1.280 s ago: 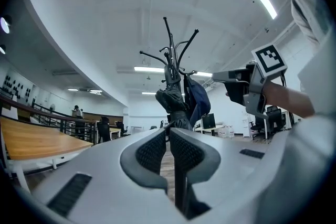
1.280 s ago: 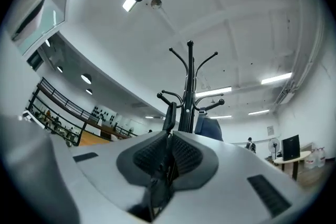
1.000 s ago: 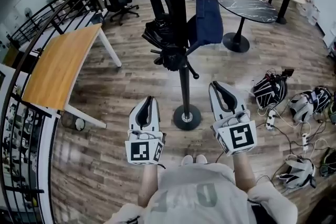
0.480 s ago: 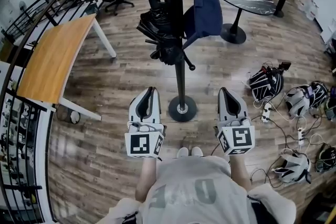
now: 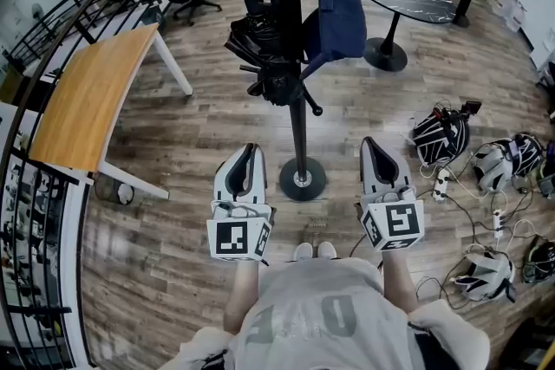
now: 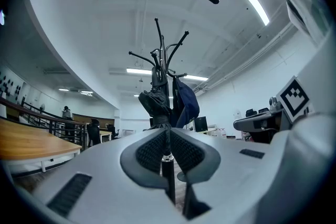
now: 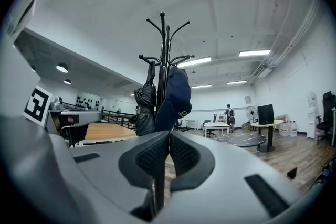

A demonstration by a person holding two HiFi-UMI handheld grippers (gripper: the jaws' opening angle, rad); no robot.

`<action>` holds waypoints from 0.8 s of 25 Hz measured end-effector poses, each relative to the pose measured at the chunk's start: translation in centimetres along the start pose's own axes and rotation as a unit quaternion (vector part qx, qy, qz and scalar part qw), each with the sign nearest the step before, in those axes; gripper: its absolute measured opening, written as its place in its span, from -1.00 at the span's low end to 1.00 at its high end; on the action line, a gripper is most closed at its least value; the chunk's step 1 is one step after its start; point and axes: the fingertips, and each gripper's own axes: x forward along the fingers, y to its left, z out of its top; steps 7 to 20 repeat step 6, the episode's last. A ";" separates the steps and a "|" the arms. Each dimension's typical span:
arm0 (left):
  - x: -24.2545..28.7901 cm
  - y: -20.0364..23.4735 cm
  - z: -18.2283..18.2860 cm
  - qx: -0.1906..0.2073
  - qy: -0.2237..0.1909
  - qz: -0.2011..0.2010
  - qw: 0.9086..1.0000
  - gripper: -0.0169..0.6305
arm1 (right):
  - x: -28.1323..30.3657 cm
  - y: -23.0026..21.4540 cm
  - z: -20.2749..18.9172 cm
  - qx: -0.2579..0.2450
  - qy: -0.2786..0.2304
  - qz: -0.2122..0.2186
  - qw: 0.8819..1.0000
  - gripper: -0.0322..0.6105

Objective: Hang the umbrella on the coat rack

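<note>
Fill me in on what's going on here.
A person stands facing a coat rack with a two-jaw gripper in each hand. The black umbrella already hangs on the rack, folded, next to a dark blue bag. The left gripper and the right gripper are held low, one on each side of the rack's pole and clear of it. Both have their jaws together and nothing between them. The hanging looks done.
</note>
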 end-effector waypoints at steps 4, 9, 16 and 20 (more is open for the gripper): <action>0.0 0.3 0.0 -0.001 0.001 0.002 1.000 -0.80 | 0.2 0.0 0.1 0.000 0.000 -0.001 1.000 -0.80; 0.1 0.4 -0.1 -0.002 0.001 0.002 1.000 -0.80 | 0.3 -0.1 0.0 0.001 0.000 -0.001 1.000 -0.80; 0.1 0.4 -0.1 -0.002 0.001 0.002 1.000 -0.80 | 0.3 -0.1 0.0 0.001 0.000 -0.001 1.000 -0.80; 0.1 0.4 -0.1 -0.002 0.001 0.002 1.000 -0.80 | 0.3 -0.1 0.0 0.001 0.000 -0.001 1.000 -0.80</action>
